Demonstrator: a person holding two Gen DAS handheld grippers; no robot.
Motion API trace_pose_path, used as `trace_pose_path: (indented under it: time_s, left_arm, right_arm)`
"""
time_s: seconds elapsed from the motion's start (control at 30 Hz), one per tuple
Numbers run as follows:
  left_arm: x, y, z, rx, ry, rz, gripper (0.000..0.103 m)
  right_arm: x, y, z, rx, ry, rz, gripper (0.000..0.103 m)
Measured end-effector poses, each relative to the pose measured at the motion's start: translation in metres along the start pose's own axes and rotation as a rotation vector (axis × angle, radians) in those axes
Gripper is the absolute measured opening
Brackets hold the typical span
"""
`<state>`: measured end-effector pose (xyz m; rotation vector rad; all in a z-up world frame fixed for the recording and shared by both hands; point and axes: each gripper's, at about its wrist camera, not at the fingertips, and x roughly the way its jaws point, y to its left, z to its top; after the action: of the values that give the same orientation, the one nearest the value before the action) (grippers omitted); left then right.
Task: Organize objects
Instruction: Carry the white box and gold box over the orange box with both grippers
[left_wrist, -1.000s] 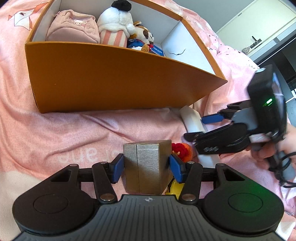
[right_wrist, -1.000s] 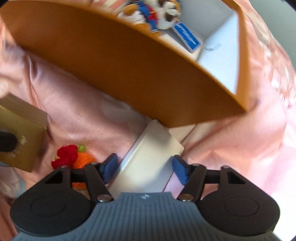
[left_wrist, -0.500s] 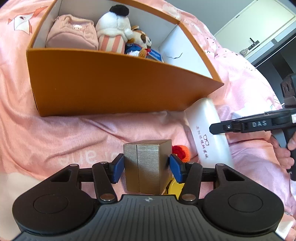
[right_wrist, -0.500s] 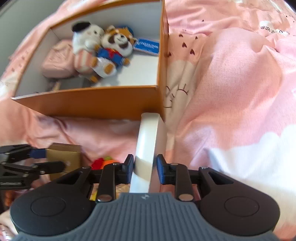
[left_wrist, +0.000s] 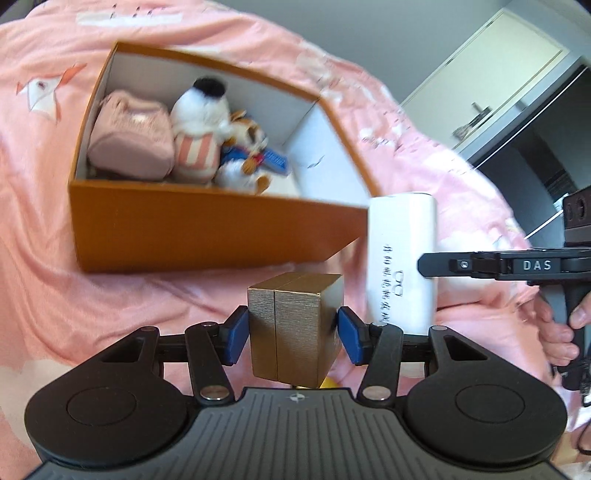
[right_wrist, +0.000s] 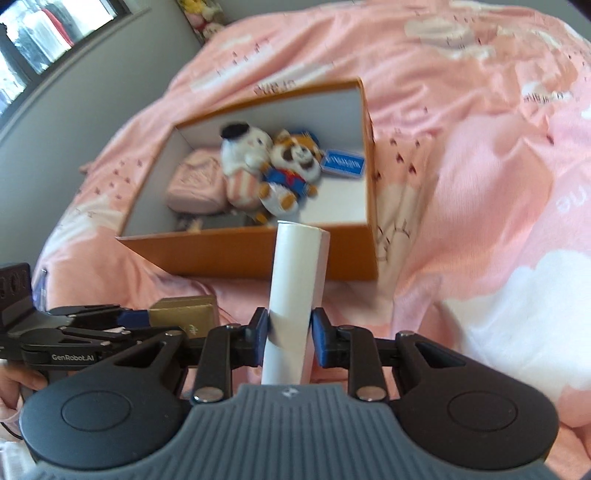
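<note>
Gold and brushed, a small box (left_wrist: 293, 328) sits clamped between the blue pads of the left gripper (left_wrist: 293, 334), lifted clear of the pink bedspread (left_wrist: 44, 288). A sliver of something yellow (left_wrist: 327, 384) peeks out just under the box, too hidden to identify. To the right of that gripper and a little ahead, a white glasses case (left_wrist: 400, 258) hangs in the air, printed lettering running down its face. The right gripper (right_wrist: 289, 334) holds that case by its lower end, pads pressing both narrow sides, so the case stands tilted upward and away from the wrist. From the right wrist view the left gripper and its gold box show low at the left, and a hand (left_wrist: 559, 332) wraps the handle of the right tool in the left wrist view. Beyond both grippers rests an open orange box (right_wrist: 236, 254) with a white interior. Inside, toward its left end, lie a pink pouch (right_wrist: 194, 182), a white plush with a black cap (right_wrist: 242, 162), a brown-faced plush in blue (right_wrist: 291, 168) and a small blue card (right_wrist: 343, 162); the right end of the floor is bare white.
</note>
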<state>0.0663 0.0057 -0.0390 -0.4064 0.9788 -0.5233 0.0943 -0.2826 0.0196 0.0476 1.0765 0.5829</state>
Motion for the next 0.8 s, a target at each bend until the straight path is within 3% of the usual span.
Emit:
trace_pose_path:
  time_s: [0.27,0.5,0.8]
  left_arm:
    - [-0.024,-0.017,0.032,0.006,-0.107,-0.036,0.059]
    - [-0.025,-0.020,0.063,0.005,-0.176,0.001,0.059]
    - [-0.016,0.002,0.095,-0.029,-0.222,0.068,0.059]
  right_arm:
    - [-0.038,0.020,0.029,-0.064,-0.129,0.051,0.027]
    - [-0.048,0.035,0.065,-0.134,-0.205,0.050,0.027]
    - [-0.016,0.040,0.112,-0.182,-0.232,-0.042,0.027]
